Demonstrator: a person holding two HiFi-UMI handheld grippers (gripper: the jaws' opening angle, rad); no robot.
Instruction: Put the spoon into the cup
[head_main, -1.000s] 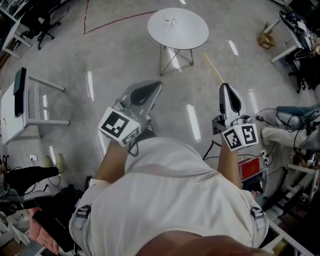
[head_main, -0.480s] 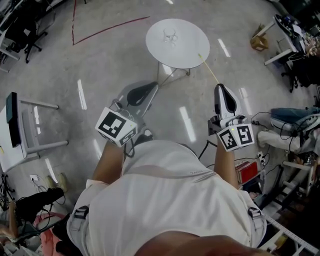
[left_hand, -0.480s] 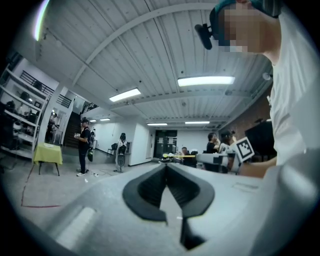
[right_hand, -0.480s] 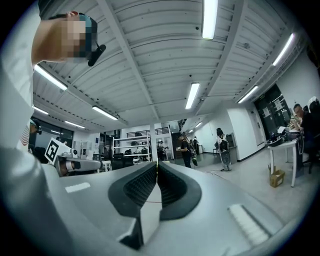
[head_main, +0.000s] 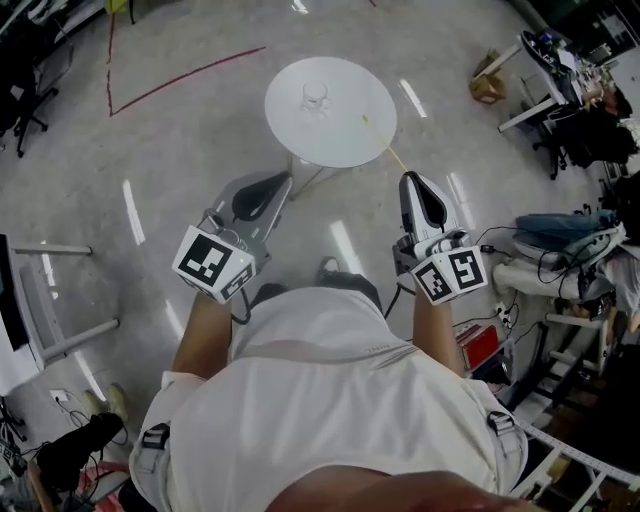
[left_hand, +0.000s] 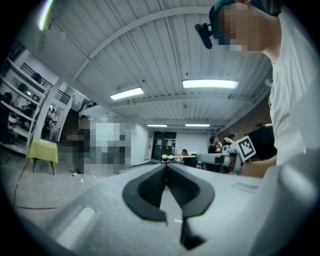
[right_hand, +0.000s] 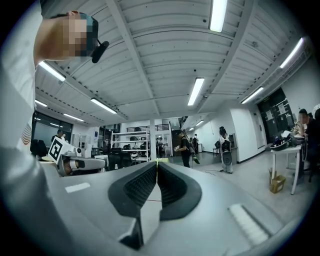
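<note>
A clear glass cup (head_main: 315, 97) stands on a small round white table (head_main: 350, 130) at the top of the head view. My right gripper (head_main: 408, 178) is shut on a thin yellow spoon (head_main: 385, 148). The spoon sticks out forward from the jaw tips, and its far end lies over the table's right part. A yellow-green bit of the spoon (right_hand: 160, 161) shows at the jaw tips in the right gripper view. My left gripper (head_main: 285, 180) is shut with nothing in it and is held short of the table's near edge. The left gripper view shows the spoon (left_hand: 178, 156) held out level.
The table stands on thin metal legs (head_main: 305, 178) over a grey floor with a red line (head_main: 185, 72). A white desk (head_main: 20, 340) is at the left. Desks, cables and a red box (head_main: 478, 345) crowd the right side. People stand far off in the room.
The person has stepped toward the round table, which now lies closer to both grippers. The spoon's end has come over the tabletop. Both grippers stay shut.
</note>
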